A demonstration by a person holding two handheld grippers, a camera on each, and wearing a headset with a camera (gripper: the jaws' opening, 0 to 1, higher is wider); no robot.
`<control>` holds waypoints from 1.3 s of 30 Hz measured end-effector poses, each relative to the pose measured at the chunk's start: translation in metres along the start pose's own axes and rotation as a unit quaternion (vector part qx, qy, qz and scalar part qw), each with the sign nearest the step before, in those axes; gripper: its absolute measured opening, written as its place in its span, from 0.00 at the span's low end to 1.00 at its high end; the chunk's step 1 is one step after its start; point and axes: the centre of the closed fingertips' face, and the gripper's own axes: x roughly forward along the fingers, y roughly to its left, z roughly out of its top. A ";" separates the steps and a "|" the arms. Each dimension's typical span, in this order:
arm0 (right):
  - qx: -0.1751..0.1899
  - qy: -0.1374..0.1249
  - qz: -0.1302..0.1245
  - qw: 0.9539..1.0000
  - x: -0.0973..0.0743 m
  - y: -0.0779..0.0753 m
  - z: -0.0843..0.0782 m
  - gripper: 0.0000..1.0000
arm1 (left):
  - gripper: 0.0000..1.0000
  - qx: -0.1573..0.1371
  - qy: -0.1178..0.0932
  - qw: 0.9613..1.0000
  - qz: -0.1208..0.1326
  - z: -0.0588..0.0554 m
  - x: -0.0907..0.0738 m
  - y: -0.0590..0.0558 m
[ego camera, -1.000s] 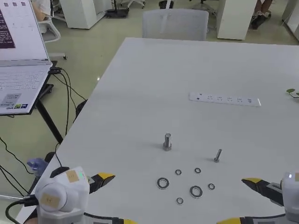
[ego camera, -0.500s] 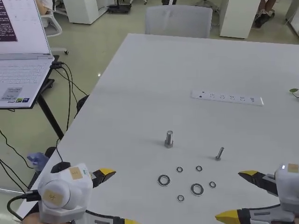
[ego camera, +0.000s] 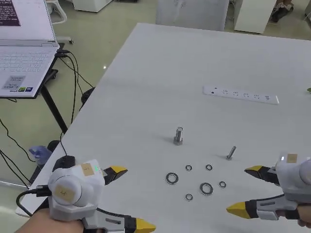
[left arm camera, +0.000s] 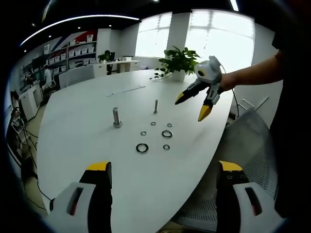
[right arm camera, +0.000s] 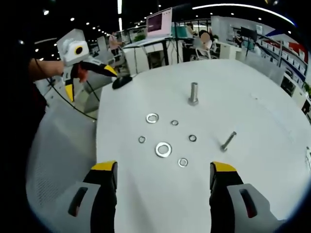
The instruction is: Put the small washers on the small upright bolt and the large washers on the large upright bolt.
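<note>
So, nothing done yet. Left gripper & right gripper, jaws apart, empty, hover over near edge of white bench. Just beyond: six loose steel ring washers, 2 large, 4 small. Farther: thick steel upright bolt & thin steel bolt, both bare. All 6 left.

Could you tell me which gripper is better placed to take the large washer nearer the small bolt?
Probably right: the right gripper, jaws open, is nearer that large washer than the left gripper.

left gripper and right gripper seem nearer the washers
</note>
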 end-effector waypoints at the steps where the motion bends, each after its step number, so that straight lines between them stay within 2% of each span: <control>1: -0.006 0.004 0.001 1.000 0.002 0.000 0.001 0.78 | 0.88 0.000 0.002 1.000 -0.001 -0.001 0.000 0.000; 8: -0.010 0.030 0.009 0.999 0.011 -0.010 -0.001 0.73 | 0.87 -0.012 -0.002 1.000 0.003 -0.002 -0.001 0.000; 13: -0.023 0.049 0.016 0.998 0.017 -0.015 -0.005 0.68 | 0.87 -0.005 0.005 1.000 0.000 -0.004 0.000 0.000; 19: -0.036 0.066 0.029 0.997 0.024 -0.013 -0.005 0.64 | 0.87 -0.001 0.003 1.000 0.001 -0.001 -0.001 0.003; 26: -0.064 0.102 0.034 0.992 0.031 -0.018 -0.012 0.58 | 0.85 -0.006 -0.007 1.000 -0.001 0.005 -0.001 0.005; 29: -0.070 0.112 0.036 0.991 0.034 -0.020 -0.013 0.55 | 0.84 0.005 0.006 1.000 -0.001 0.000 0.000 0.007; 34: -0.077 0.122 0.047 0.988 0.040 -0.019 -0.013 0.51 | 0.84 0.010 0.009 1.000 -0.004 -0.004 -0.001 0.008; 39: -0.100 0.144 0.044 0.984 0.047 -0.023 -0.016 0.47 | 0.84 0.006 0.010 1.000 -0.006 -0.008 -0.004 0.011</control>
